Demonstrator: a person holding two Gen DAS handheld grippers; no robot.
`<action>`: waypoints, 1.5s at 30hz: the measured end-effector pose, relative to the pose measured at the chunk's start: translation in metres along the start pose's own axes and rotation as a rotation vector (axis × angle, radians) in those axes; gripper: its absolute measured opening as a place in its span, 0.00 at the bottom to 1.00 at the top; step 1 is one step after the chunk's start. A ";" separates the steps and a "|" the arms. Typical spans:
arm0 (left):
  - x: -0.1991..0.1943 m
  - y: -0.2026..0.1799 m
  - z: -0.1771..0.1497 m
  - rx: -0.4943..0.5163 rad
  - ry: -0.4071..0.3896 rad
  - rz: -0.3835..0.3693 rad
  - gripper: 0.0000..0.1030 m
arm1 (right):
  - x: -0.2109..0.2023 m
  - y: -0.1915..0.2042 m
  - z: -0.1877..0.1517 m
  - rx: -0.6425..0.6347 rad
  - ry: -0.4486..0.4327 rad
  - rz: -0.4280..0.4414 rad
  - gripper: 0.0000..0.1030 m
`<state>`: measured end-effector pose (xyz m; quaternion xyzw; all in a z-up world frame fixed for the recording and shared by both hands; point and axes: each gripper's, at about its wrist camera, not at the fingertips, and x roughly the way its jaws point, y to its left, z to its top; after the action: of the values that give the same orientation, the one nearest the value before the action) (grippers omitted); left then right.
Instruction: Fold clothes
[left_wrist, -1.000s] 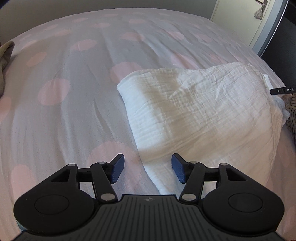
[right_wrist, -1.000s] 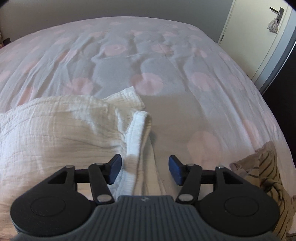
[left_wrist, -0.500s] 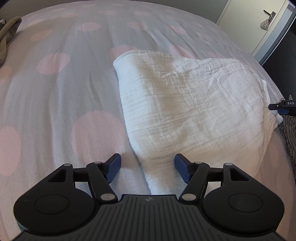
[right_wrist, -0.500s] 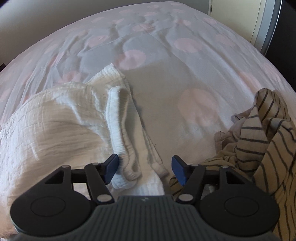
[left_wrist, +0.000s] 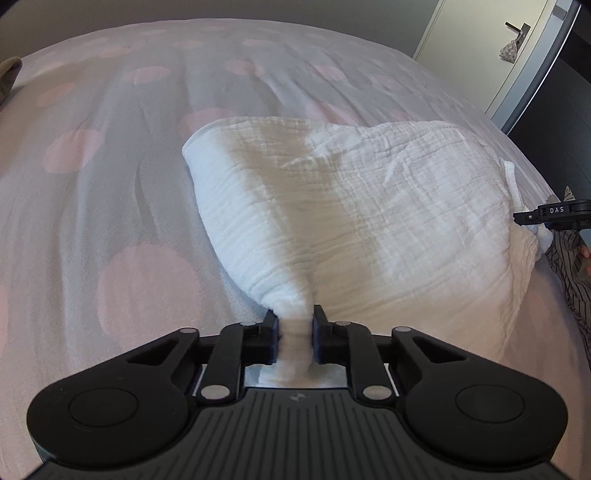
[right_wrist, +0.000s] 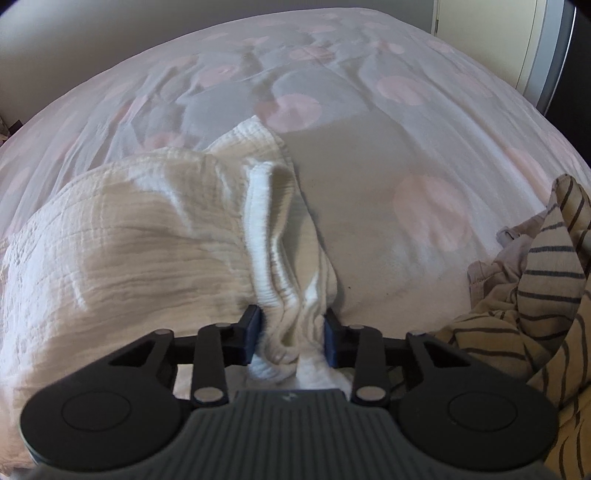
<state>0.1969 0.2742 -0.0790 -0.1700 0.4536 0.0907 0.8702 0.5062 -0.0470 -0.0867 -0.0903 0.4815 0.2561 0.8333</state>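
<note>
Now both sets of jaws have just been closing: left gripper (left_wrist: 294, 334) and right gripper (right_wrist: 291, 338) each pinch a near corner of the white muslin garment (left_wrist: 369, 206), so the next fold can likely begin

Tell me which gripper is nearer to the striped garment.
Right. The right gripper, shut on the white cloth, sits just beside the striped garment; the left gripper pinches the cloth's opposite end.

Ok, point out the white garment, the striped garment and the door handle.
white garment (left_wrist: 388, 206): left wrist view, on its crinkled upper face.
striped garment (right_wrist: 535, 295): right wrist view, on a raised fold by the right edge.
door handle (left_wrist: 518, 27): left wrist view, on the lever, top right.
</note>
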 end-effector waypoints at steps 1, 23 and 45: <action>-0.003 -0.002 0.001 0.012 -0.003 0.006 0.10 | -0.002 0.002 0.000 -0.007 -0.004 -0.008 0.30; -0.178 0.077 -0.012 -0.003 0.022 0.120 0.09 | -0.113 0.132 -0.047 -0.055 0.175 0.153 0.25; -0.228 0.204 -0.174 -0.224 0.217 0.272 0.10 | -0.114 0.245 -0.220 -0.113 0.263 0.237 0.27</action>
<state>-0.1292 0.3960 -0.0283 -0.2114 0.5504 0.2384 0.7717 0.1678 0.0358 -0.0811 -0.1125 0.5786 0.3649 0.7207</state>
